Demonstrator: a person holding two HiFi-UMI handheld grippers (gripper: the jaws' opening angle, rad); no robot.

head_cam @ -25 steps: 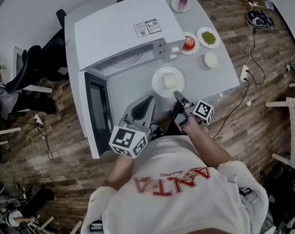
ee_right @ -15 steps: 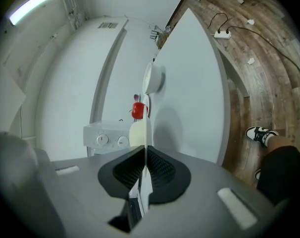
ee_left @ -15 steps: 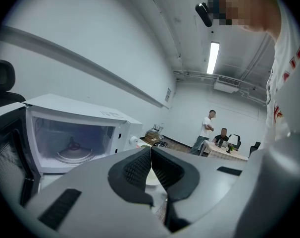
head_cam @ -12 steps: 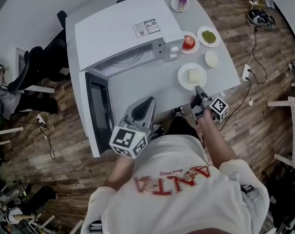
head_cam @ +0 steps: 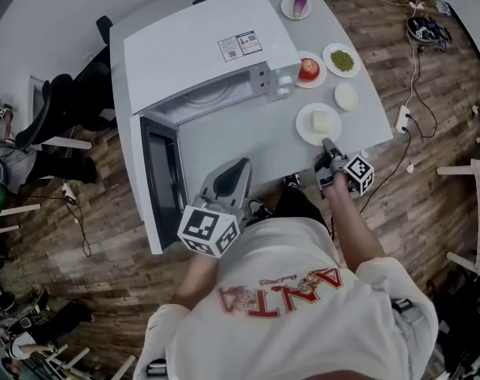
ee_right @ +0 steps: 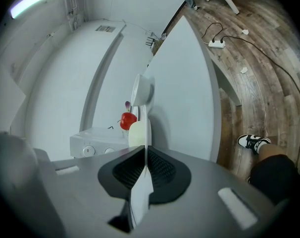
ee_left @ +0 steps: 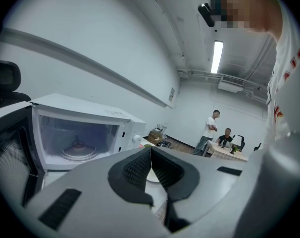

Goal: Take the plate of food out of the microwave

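Observation:
A white plate [head_cam: 319, 123] with a pale block of food sits over the right part of the grey table [head_cam: 224, 137], close to the other dishes. My right gripper [head_cam: 329, 150] is shut on its near rim. In the right gripper view the plate [ee_right: 141, 110] shows edge-on, running out from between the jaws of the right gripper [ee_right: 145, 155]. The microwave [head_cam: 200, 54] stands with its door [head_cam: 159, 176] swung open; its cavity [ee_left: 78, 143] holds only the turntable. My left gripper [head_cam: 232, 176] hangs by the table's front edge, its pads [ee_left: 140, 165] closed together on nothing.
Behind the plate are a dish with a red fruit [head_cam: 308, 70], a plate of green food [head_cam: 341, 60], a small white dish [head_cam: 346, 96] and a purple vegetable on a plate [head_cam: 299, 5]. A power strip [head_cam: 400, 119] lies on the floor at the right. Two people [ee_left: 217, 133] are far off.
My right gripper has carried the plate from in front of the microwave opening to the right side of the table, lowering a little. The left gripper has stayed put.

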